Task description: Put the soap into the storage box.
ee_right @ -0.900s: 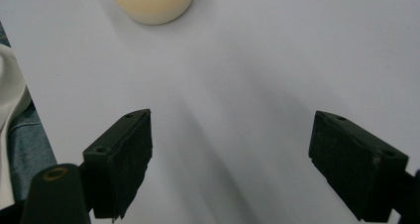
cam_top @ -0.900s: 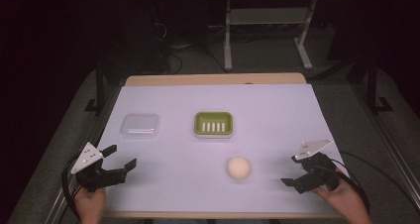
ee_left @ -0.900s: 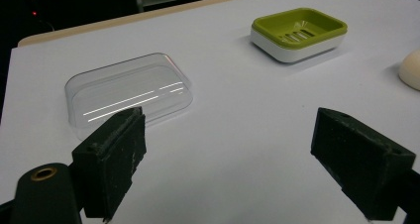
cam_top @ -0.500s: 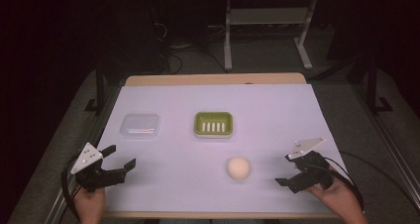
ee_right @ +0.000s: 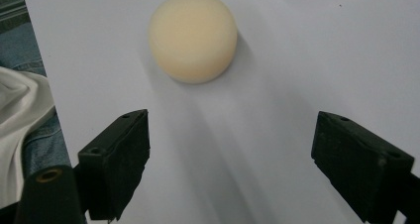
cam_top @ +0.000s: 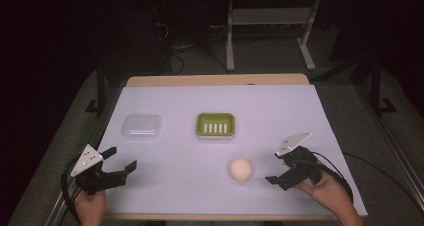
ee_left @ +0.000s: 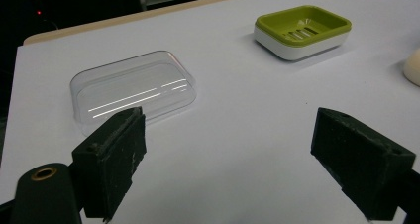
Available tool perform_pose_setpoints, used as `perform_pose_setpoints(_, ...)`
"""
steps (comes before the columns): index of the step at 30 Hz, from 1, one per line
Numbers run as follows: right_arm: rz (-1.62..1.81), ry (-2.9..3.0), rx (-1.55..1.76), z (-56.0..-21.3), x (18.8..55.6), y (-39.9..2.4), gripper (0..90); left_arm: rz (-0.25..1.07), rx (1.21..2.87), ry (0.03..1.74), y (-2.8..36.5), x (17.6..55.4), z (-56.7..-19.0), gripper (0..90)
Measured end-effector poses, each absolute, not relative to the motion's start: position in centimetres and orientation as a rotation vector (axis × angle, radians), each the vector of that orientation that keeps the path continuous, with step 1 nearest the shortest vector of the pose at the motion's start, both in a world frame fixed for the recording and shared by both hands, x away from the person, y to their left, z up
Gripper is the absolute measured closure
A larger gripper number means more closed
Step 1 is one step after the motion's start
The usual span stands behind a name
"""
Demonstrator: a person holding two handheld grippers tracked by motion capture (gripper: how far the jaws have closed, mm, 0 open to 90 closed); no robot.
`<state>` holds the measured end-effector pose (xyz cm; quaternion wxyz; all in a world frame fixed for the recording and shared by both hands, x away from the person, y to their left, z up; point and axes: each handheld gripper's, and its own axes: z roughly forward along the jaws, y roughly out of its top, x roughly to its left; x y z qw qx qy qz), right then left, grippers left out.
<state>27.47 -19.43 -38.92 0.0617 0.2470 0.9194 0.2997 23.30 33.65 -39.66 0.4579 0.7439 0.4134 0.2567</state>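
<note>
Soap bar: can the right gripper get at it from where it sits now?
Probably yes. The right gripper is open and points at the soap bar, which lies apart from it on bare table. Nothing lies between its jaws and the soap in the right gripper view.

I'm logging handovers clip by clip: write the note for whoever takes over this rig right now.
Right gripper: open, empty, aimed at the round cream soap, which lies on the white sheet just ahead of its jaws, not yet touched.
Left gripper: open, empty, at the near left, pointing toward the clear lid.
Green soap dish: empty, mid-table, right of the lid.
Done: nothing picked up.
Left: probably grasp the soap, set it in the dish, maybe fit the lid.
</note>
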Motion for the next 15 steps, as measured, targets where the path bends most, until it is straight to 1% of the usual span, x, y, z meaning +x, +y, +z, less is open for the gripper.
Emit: perform_pose_setpoints(15, 0.870, 2.821, 0.631, -38.5, 29.1, -15.8, 14.4, 0.631, 1.830, 1.021, 33.8, 23.3, -39.7, 13.2)
